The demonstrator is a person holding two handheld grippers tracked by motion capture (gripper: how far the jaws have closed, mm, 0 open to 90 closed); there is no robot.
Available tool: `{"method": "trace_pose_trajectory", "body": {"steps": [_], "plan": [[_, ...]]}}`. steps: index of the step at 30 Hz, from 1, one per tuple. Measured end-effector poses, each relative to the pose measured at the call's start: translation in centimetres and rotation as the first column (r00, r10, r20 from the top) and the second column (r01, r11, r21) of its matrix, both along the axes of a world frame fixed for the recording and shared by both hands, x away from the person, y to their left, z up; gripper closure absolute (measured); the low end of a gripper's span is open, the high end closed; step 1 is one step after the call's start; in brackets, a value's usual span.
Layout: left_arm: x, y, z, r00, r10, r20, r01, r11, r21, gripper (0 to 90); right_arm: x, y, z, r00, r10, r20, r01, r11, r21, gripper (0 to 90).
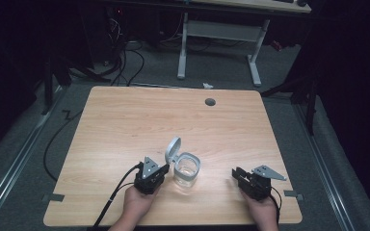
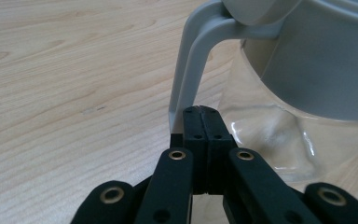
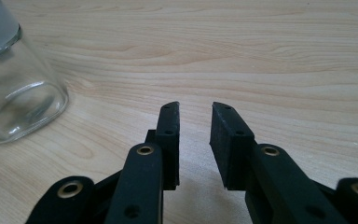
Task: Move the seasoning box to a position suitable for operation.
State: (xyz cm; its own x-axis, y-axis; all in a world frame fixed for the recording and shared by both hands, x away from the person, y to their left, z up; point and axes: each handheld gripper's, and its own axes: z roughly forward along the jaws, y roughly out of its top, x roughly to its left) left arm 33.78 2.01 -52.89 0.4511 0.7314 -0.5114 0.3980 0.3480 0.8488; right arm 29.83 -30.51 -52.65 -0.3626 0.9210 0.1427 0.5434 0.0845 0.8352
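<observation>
A clear glass jar [image 1: 187, 169] with a grey collar stands upright on the wooden table [image 1: 125, 125], near its front edge. Its grey flip lid [image 1: 173, 148] hangs open to the back left on a curved strap [image 2: 191, 70]. My left gripper [image 1: 164, 169] lies just left of the jar, and in the left gripper view its jaws [image 2: 201, 112] are pressed shut with nothing between them, tips right at the strap's foot. To the right of the jar, my right gripper [image 1: 236, 174] stands open and empty [image 3: 193, 109] above bare wood, with the jar's glass wall [image 3: 18, 98] to its left.
A round cable hole [image 1: 210, 101] sits near the table's far edge. Grey tape marks [image 1: 53, 197] lie at both front corners. Behind the table stand a white desk frame [image 1: 219, 31] and floor cables [image 1: 125, 67].
</observation>
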Motion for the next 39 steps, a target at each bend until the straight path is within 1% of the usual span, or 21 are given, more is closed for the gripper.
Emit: {"method": "trace_pose_trajectory", "body": {"steps": [2,5,6,7,9,14,15,16,19,22,24,25,26,28,29,30,32,34,36,37,39], "plan": [[0.3,0.0,0.0,1.0000,-0.003,-0.006,0.003,0.9999,-0.010,90.0,0.0,0.0,0.0,1.0000,0.001,0.000,-0.001,1.000,0.000,72.3],[0.8,-0.1,-0.1,0.9999,-0.008,-0.011,0.008,0.9999,-0.011,90.0,0.0,0.0,0.0,1.0000,0.001,0.002,-0.001,1.000,-0.001,72.3],[1.1,-0.2,0.1,0.9998,-0.007,-0.017,0.006,0.9997,-0.023,90.0,0.0,0.0,0.1,1.0000,0.003,0.002,-0.003,1.000,0.003,72.1],[1.1,-0.2,0.1,0.9998,-0.007,-0.017,0.006,0.9997,-0.023,90.0,0.0,0.0,0.1,1.0000,0.003,0.002,-0.003,1.000,0.003,72.1],[1.7,-0.2,0.2,0.9998,-0.005,-0.020,0.004,0.9995,-0.031,90.0,-0.1,0.0,0.2,1.0000,0.003,0.006,-0.003,1.000,0.001,72.1],[2.6,-0.6,0.2,0.9996,-0.013,-0.023,0.013,0.9997,-0.021,90.0,-0.2,0.1,0.2,1.0000,0.002,0.009,-0.002,1.000,-0.002,72.5],[3.2,-0.9,0.1,0.9995,-0.020,-0.023,0.020,0.9997,-0.011,90.0,-0.2,0.2,0.2,0.9999,0.007,0.009,-0.007,1.000,-0.010,73.2],[3.2,-0.9,0.1,0.9995,-0.020,-0.023,0.020,0.9997,-0.011,90.0,-0.2,0.2,0.2,0.9999,0.007,0.009,-0.007,1.000,-0.010,73.2],[4.1,-1.4,0.1,0.9993,-0.029,-0.025,0.029,0.9995,-0.013,90.0,-0.2,0.5,0.2,0.9997,0.019,0.012,-0.019,1.000,-0.023,74.0],[4.3,-1.2,0.1,0.9991,-0.026,-0.034,0.025,0.9996,-0.010,90.0,-0.2,1.0,0.2,0.9995,0.028,0.017,-0.027,0.999,-0.036,74.4],[3.8,0.0,0.1,0.9994,-0.012,-0.034,0.011,0.9998,-0.013,90.0,-0.2,1.4,0.3,0.9990,0.040,0.021,-0.039,0.998,-0.046,74.5],[3.2,1.0,0.1,0.9995,0.000,-0.033,0.000,1.0000,0.001,90.0,-0.3,2.1,0.3,0.9983,0.052,0.028,-0.050,0.997,-0.051,75.0],[3.2,1.0,0.1,0.9995,0.000,-0.033,0.000,1.0000,0.001,88.6,-0.3,2.1,0.3,0.9983,0.052,0.028,-0.050,0.997,-0.051,75.0],[2.2,2.7,0.1,0.9995,0.023,-0.022,-0.023,0.9995,0.020,87.6,-0.3,2.9,0.3,0.9973,0.063,0.037,-0.061,0.996,-0.067,76.4],[1.7,3.6,0.0,0.9992,0.035,-0.016,-0.035,0.9990,0.027,86.5,-0.2,3.8,0.3,0.9961,0.081,0.036,-0.078,0.994,-0.076,80.9],[1.2,4.5,0.0,0.9988,0.047,-0.015,-0.047,0.9983,0.033,86.5,-0.2,3.8,0.3,0.9961,0.081,0.036,-0.078,0.994,-0.076,80.9],[0.3,6.1,-0.2,0.9975,0.068,-0.021,-0.067,0.9970,0.039,89.7,-0.1,4.8,0.3,0.9948,0.093,0.041,-0.089,0.991,-0.097,87.7],[-0.6,7.4,-0.2,0.9962,0.083,-0.028,-0.082,0.9960,0.037,90.0,0.1,5.8,0.3,0.9930,0.110,0.041,-0.106,0.989,-0.106,90.0],[-1.0,8.3,-0.1,0.9940,0.104,-0.033,-0.103,0.9940,0.037,90.0,0.5,6.7,0.3,0.9911,0.127,0.040,-0.122,0.986,-0.114,90.0],[-1.2,8.6,0.0,0.9928,0.114,-0.037,-0.113,0.9932,0.028,90.0,0.7,7.2,0.3,0.9905,0.132,0.039,-0.127,0.985,-0.115,90.0],[-1.5,8.9,0.0,0.9914,0.128,-0.026,-0.127,0.9915,0.026,90.0,1.1,8.1,0.2,0.9899,0.138,0.033,-0.134,0.985,-0.106,90.0]]}}
